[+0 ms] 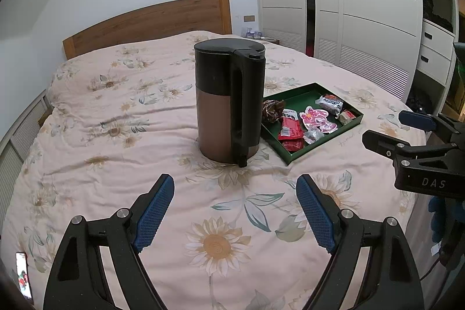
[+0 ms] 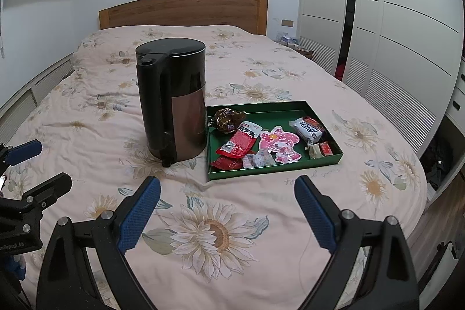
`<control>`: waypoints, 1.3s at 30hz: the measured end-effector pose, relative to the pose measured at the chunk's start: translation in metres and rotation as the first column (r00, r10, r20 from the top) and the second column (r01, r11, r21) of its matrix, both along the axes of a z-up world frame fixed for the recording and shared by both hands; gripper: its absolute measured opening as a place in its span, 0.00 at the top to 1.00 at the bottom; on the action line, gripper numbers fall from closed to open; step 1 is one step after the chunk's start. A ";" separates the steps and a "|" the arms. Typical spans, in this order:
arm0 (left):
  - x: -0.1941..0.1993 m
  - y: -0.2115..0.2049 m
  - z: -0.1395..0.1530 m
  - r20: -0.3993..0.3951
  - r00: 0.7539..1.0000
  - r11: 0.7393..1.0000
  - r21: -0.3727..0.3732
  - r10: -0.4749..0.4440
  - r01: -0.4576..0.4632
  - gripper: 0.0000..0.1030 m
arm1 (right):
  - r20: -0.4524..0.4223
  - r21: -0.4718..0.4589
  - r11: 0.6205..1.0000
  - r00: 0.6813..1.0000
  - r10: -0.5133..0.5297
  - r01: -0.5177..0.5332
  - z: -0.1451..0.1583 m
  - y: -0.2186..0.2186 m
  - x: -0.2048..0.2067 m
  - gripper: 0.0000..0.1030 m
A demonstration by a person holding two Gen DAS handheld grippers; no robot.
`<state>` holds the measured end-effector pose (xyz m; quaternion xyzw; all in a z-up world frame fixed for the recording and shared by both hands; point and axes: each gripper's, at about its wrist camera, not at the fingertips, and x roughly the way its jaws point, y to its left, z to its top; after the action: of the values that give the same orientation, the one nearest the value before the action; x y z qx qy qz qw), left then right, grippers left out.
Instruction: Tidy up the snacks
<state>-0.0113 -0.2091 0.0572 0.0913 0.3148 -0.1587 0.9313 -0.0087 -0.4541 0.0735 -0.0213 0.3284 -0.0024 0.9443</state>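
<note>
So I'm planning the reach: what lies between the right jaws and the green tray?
Only bare floral bedspread between the right gripper and the green tray, as the right wrist view shows.

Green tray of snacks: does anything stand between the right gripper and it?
Nothing visible does. Only bare bedspread lies between the open right gripper and the near rim of the green tray. The kettle stands to the tray's left, beside it and off that line.
</note>
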 end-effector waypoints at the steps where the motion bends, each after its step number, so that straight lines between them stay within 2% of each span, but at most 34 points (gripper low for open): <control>1: 0.000 0.000 0.000 0.000 1.000 1.000 -0.001 -0.001 0.001 0.20 | 0.000 -0.001 1.000 1.000 0.000 0.000 0.000 0.000 0.000 0.00; 39: -0.005 0.000 -0.003 -0.007 1.000 1.000 0.000 -0.017 0.017 0.20 | -0.018 -0.005 1.000 0.999 -0.030 0.030 -0.007 -0.006 -0.005 0.00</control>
<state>-0.0164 -0.2091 0.0545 0.0935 0.3174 -0.1668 0.9288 -0.0140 -0.4601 0.0667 -0.0185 0.3370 -0.0173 0.9411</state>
